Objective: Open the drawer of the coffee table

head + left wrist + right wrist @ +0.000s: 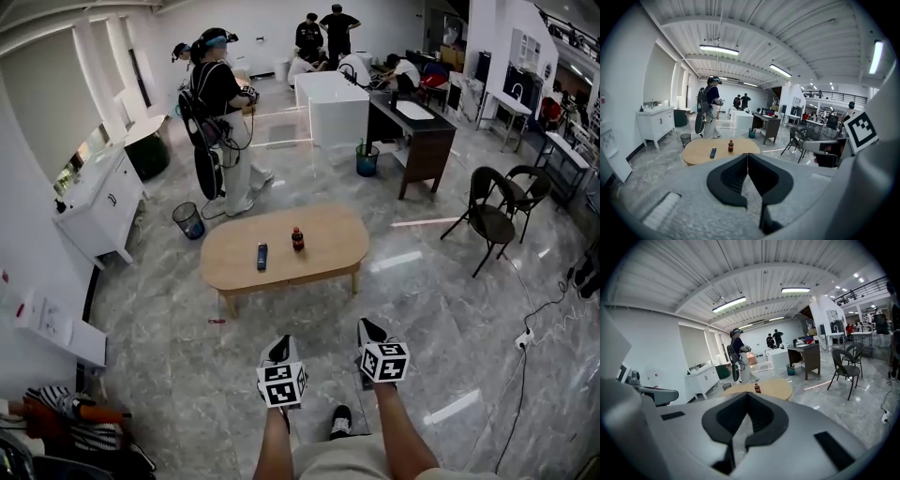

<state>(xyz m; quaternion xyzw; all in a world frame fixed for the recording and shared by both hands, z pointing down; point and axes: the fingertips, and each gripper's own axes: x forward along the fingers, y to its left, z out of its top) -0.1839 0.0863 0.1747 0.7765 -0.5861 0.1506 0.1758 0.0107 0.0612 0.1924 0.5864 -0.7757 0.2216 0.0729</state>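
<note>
Holding one gripper in each hand, a person stands on the gray floor, well apart from a light wooden desk. The left gripper is clenched shut. Its two black jaws press together and nothing is between them. The right gripper is clenched shut too, and it holds nothing. Both point forward and a bit down. They are side by side, near each other but not touching. Each one has a white cube with black squares on it.

The desk is straight ahead of both grippers, far past their tips. It is long with round ends. Its drawer is too small to make out from here. A small dark bottle with red on it stands on the desk, ahead of the gap between the two grippers. A flat dark remote lies just left of the bottle, more in line with the left gripper.

Past the desk, ahead and to the left of the left gripper, another person stands with gear on their back. A black bin sits near that person's feet. A white cabinet is far to the left of the left gripper, by the wall. Two black chairs are ahead and to the right of the right gripper, well apart from the desk. A dark shoe shows below the grippers.
</note>
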